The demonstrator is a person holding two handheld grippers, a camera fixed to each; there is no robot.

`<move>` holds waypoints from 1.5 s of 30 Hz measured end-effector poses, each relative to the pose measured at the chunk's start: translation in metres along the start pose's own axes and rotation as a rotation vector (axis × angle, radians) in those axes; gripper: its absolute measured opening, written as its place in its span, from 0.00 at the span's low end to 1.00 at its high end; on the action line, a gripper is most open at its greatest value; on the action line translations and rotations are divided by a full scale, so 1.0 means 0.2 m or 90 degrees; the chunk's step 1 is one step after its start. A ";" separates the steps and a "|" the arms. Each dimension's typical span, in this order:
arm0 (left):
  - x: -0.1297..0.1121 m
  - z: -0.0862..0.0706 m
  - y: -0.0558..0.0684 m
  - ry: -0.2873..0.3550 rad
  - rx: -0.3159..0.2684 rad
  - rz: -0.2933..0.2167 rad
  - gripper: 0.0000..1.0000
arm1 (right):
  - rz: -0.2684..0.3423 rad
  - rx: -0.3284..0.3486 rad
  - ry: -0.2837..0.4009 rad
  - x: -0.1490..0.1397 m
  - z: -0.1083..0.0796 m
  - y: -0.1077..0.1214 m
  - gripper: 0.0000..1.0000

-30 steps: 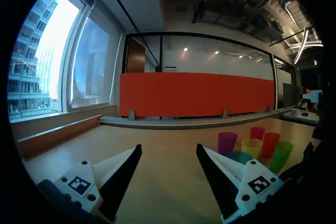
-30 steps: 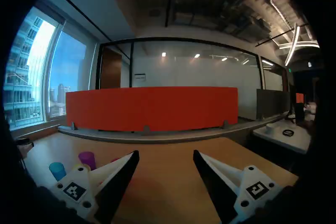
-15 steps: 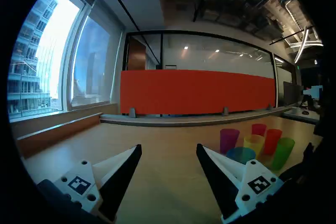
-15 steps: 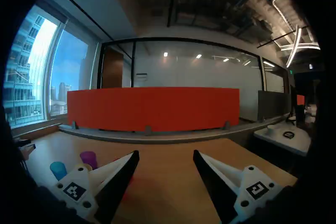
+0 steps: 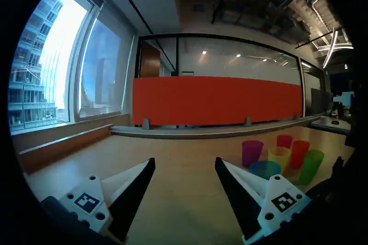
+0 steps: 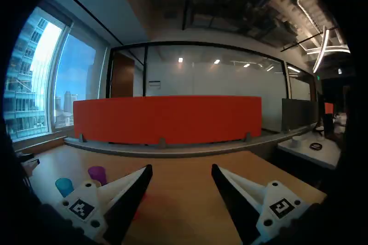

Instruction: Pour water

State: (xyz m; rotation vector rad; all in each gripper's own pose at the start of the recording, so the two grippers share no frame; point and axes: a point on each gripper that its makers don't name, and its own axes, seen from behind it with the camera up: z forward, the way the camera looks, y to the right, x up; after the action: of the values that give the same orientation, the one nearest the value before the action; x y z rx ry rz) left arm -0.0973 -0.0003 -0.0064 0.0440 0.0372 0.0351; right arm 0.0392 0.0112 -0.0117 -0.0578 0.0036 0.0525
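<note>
Only slightly has the left gripper (image 5: 184, 160) drifted, nudging the coloured cups (image 5: 278, 158) a touch right in its view. It and the right gripper (image 6: 181, 167) both gape wide, holding nothing, above the wooden table (image 5: 184, 146). The cups stand clustered between them, the orange partition (image 5: 216, 100) far behind.

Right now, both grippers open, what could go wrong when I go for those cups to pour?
1. The teal cup, yellow cup and green cup stand nearly touching, so the open left gripper could knock a neighbour while closing on one.
2. I cannot tell which cup holds water, so a bump might spill it.
3. In the right gripper view, the right gripper itself covers part of the cluster, which makes aiming harder.
</note>
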 end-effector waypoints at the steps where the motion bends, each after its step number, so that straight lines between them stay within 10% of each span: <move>1: 0.00 0.00 0.00 0.000 0.000 0.001 0.96 | 0.000 0.000 0.001 0.00 0.00 0.00 0.99; 45: 0.00 0.00 0.00 -0.001 0.000 0.003 0.96 | 0.010 0.042 0.040 -0.25 0.03 -0.05 0.99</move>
State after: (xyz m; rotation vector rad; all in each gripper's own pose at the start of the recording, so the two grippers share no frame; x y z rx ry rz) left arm -0.0965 -0.0009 -0.0065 0.0442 0.0360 0.0398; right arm -0.0098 -0.0003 -0.0054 0.0061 0.0684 0.0657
